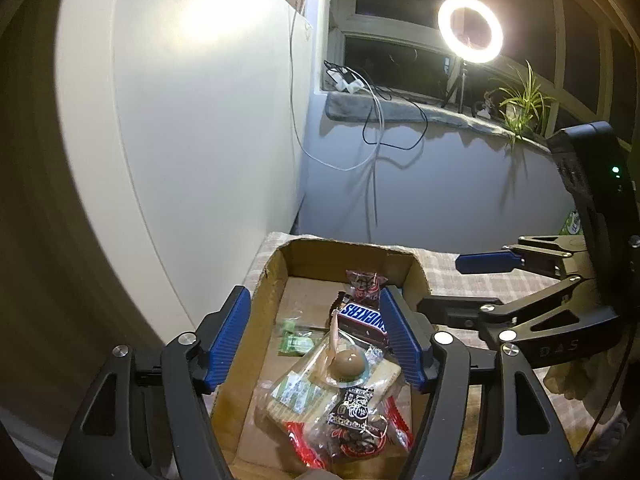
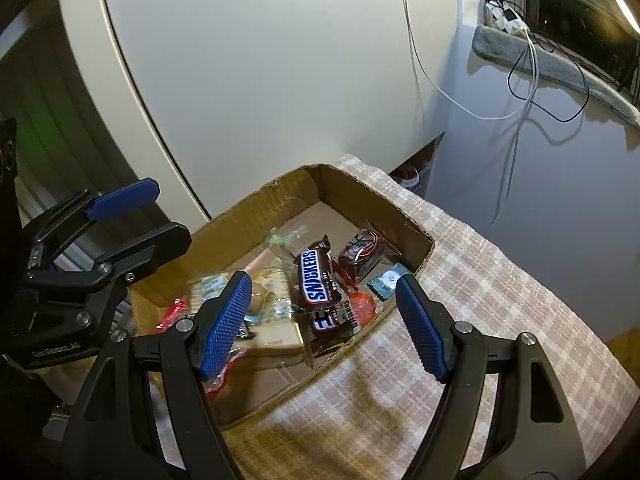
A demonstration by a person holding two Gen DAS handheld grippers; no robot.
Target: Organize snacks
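Observation:
A shallow cardboard box (image 1: 276, 272) (image 2: 240, 216) holds several snacks: a Snickers bar (image 1: 362, 316) (image 2: 316, 276), a dark red-trimmed packet (image 1: 364, 282) (image 2: 360, 254), a clear pack with a brown ball (image 1: 350, 362), a green sachet (image 1: 294, 340) and a red-and-black wrapper (image 1: 352, 428). A small teal packet (image 2: 386, 280) lies in the box's right corner. My left gripper (image 1: 316, 334) is open and empty above the box. My right gripper (image 2: 324, 322) is open and empty over the box's near rim.
The box sits on a checked cloth (image 2: 460, 280) on a table beside a white cabinet (image 1: 180, 140). Cables (image 1: 376, 128) hang from a windowsill with a ring light (image 1: 470, 28) and a plant (image 1: 520, 100).

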